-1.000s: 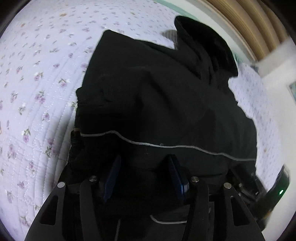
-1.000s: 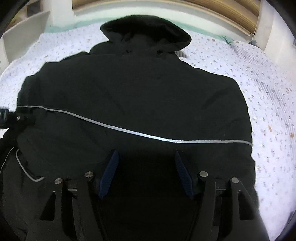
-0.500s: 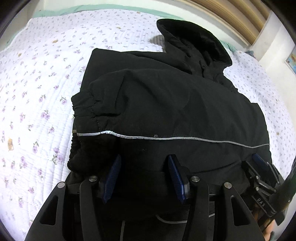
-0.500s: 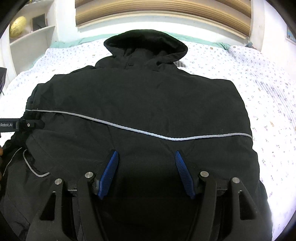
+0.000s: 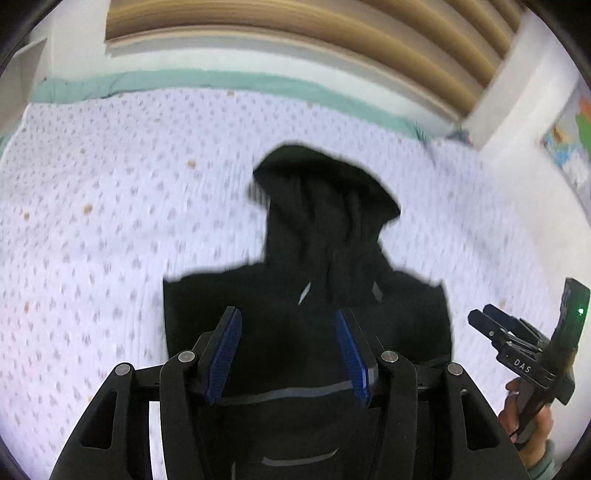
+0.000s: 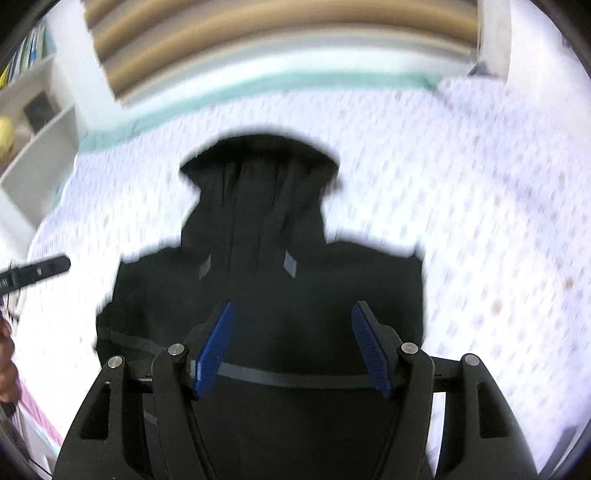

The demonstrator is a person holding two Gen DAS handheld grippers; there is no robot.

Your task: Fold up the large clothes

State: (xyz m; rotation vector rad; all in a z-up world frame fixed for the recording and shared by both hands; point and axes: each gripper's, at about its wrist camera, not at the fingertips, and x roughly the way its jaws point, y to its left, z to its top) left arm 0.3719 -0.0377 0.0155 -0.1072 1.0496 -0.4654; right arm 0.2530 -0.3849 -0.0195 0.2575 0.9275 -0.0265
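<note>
Black hooded jacket (image 5: 306, 332) lies on the bed, occupying the centre and lower centre of both wrist views. Hood (image 5: 325, 192) points to the upper centre, flat on the quilt. The body reads as a compact rectangle with no sleeve visibly sticking out to either side, so the sleeves are judged already folded in. A grey reflective stripe (image 6: 295, 378) crosses the body near the bottom of the frame. Both views are motion-blurred; fine creases cannot be read.

Left gripper (image 5: 288, 354): blue pads (image 5: 225, 354) spread wide, nothing between them, jacket seen through the gap. Whether the tips touch the cloth cannot be told.

Right gripper (image 6: 291, 347): pads likewise wide apart and holding nothing. In the left wrist view the right gripper appears at the lower right edge, held in the person's hand (image 5: 532, 432), off the jacket's right side and above the floral quilt (image 5: 92, 240).

Step in hand (judgement): between folds. Neither tool has a hold; both appear lifted clear to look the garment over.

Next move calls for (judgement): folding the hood down onto the body, or taking the lower hem at both corners and bringing it up toward the shoulders. Either needs both grippers closing on matching edges, level with each other, so the thick fabric folds straight and the tucked sleeves do not slip out.

Beyond the quilt: teal bed edge (image 5: 184, 81) and wooden slats (image 5: 295, 33) along the top.
</note>
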